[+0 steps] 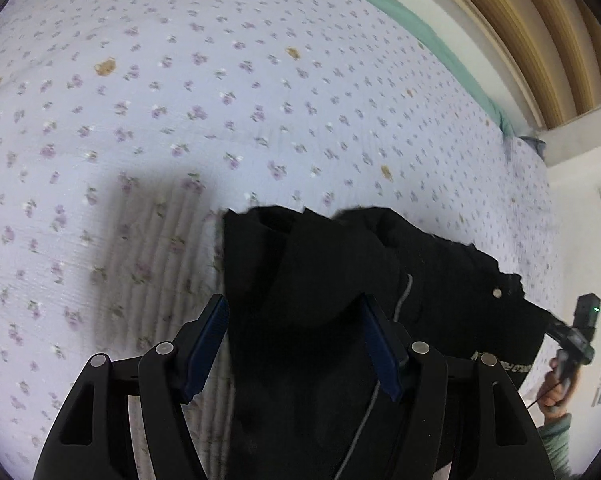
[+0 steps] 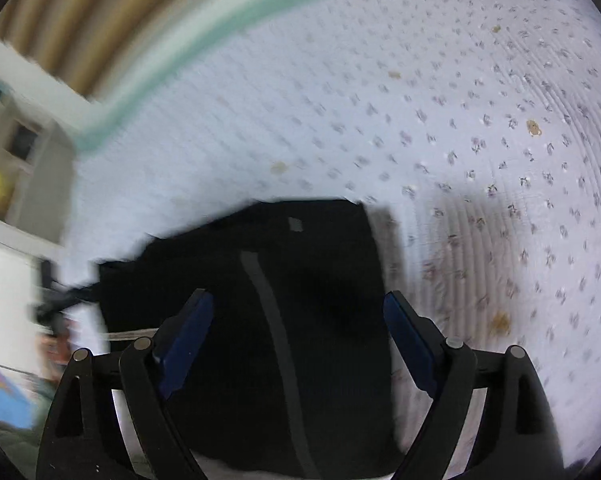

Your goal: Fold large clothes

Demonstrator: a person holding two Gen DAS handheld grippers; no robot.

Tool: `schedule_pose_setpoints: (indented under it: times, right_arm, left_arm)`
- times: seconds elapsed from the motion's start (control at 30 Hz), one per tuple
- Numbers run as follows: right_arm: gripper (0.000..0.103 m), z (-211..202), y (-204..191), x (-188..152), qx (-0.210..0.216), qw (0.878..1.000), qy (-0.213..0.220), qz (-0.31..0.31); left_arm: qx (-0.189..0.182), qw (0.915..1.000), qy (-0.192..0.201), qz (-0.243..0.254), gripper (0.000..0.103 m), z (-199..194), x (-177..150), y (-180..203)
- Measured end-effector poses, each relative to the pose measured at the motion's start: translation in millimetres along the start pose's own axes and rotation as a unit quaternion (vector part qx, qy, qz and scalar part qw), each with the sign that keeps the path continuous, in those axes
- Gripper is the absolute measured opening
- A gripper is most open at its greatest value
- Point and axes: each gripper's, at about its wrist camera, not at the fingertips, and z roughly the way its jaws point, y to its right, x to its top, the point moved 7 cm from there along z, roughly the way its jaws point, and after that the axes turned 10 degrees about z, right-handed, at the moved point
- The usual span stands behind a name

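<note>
A: What is biggest here?
B: A bed under a pale lilac quilted cover [image 1: 260, 92] printed with small flowers, filling both views.
A: And the clothing?
B: A black garment with a grey cord [image 1: 340, 300] lies on it, from centre toward 6 o'clock.
A: The tools?
B: The left hand-held gripper [image 1: 294, 346] stands apart, garment between its pads, not pinched. The right hand-held gripper [image 2: 298, 338] gapes wide above the cloth, holding nothing.

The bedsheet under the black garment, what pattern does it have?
Pale lilac bedsheet with small purple flower sprigs and scattered tan spots, clearest in the left wrist view.
</note>
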Motion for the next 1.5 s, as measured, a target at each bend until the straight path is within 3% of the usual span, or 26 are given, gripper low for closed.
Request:
schedule_pose_setpoints:
  times: [0.07,0.13,0.23,0.37,0.4,0.43,0.47,0.5,0.57,0.7,0.8,0.9,0.97,1.1,1.13,1.2,1.27,1.37,1.47,1.5]
  right_arm:
    - [0.089,28.4,1.2,1.9,-0.036,0.999,-0.013,-0.035]
    - [0.089,43.2,3.2,4.2,-0.051,0.997,-0.017,-0.052]
    - [0.089,55.7,7.3,7.6,-0.05,0.997,-0.006,-0.061]
    - [0.088,79.4,18.5,10.1,-0.045,0.998,-0.024,-0.042]
    - [0.072,84.0,19.7,8.2,-0.039,0.998,-0.031,-0.036]
    - [0.056,86.4,20.4,5.5,-0.036,0.998,-0.034,-0.035]
    - [0.028,86.5,19.8,4.9,-0.041,0.998,-0.032,-0.035]
    - [0.02,78.8,18.4,3.7,-0.054,0.998,-0.016,-0.039]
    - [0.015,59.8,11.9,1.3,-0.072,0.996,0.02,-0.054]
    - [0.014,5.1,-9.3,2.2,-0.089,0.989,0.087,-0.077]
    - [0.014,-25.5,-35.0,22.8,-0.094,0.983,0.13,-0.091]
    - [0.014,-29.3,-57.1,51.8,-0.099,0.978,0.154,-0.099]
    - [0.014,-6.5,-64.3,67.1,-0.12,0.976,0.148,-0.102]
    - [0.014,71.5,-41.3,79.4,-0.158,0.981,0.085,-0.073]
    - [0.014,89.8,-31.9,76.2,-0.159,0.983,0.066,-0.061]
    - [0.018,122.5,-17.5,69.3,-0.153,0.987,0.025,-0.04]
    - [0.02,139.8,-10.0,64.0,-0.164,0.986,0.006,-0.034]
    - [0.03,128.5,-13.3,68.0,-0.153,0.988,0.004,-0.026]
    - [0.037,90.9,-23.8,72.8,-0.15,0.988,0.035,-0.033]
    - [0.046,70.3,-30.9,72.6,-0.147,0.987,0.057,-0.04]
  left_arm:
    - [0.0,1.0,0.005,0.003,0.068,-3.1,0.5,-0.2]
    - [-0.024,0.9997,-0.003,0.009,0.068,-2.3,0.3,2.2]
    - [-0.054,0.9982,-0.023,0.012,0.068,16.2,3.5,6.2]
    - [-0.102,0.9938,-0.043,-0.01,0.065,48.2,7.5,16.2]
    - [-0.115,0.9928,-0.032,-0.006,0.057,47.6,8.6,21.2]
    - [-0.127,0.9915,-0.026,-0.002,0.028,46.0,8.2,25.9]
    - [-0.132,0.9911,-0.022,-0.001,0.014,42.7,6.8,28.1]
    - [-0.121,0.9927,-0.002,0.004,0.014,32.4,5.3,28.9]
    - [-0.115,0.993,0.028,0.007,0.01,13.7,2.9,28.6]
    - [-0.102,0.9911,0.086,-0.001,0.01,-38.8,8.5,28.9]
    - [-0.103,0.9862,0.13,-0.005,0.01,-70.3,29.4,35.1]
    - [-0.088,0.9845,0.151,-0.013,0.009,-72.8,49.6,27.9]
    - [-0.071,0.9869,0.139,-0.041,0.009,-55.5,58.2,13.1]
    - [-0.006,0.9951,0.058,-0.08,0.01,18.4,52.7,-17.8]
    - [-0.001,0.9955,0.032,-0.089,0.01,39.5,46.9,-24.0]
    - [-0.03,0.9908,0.007,-0.132,0.012,66.7,37.4,-34.7]
    - [-0.054,0.9866,0.011,-0.153,0.014,70.6,37.1,-41.1]
    - [-0.078,0.9846,0.007,-0.156,0.017,57.1,37.6,-40.6]
    - [-0.102,0.9853,0.039,-0.131,0.019,13.6,40.8,-32.2]
    - [-0.102,0.9869,0.053,-0.114,0.021,-1.5,41.5,-25.7]
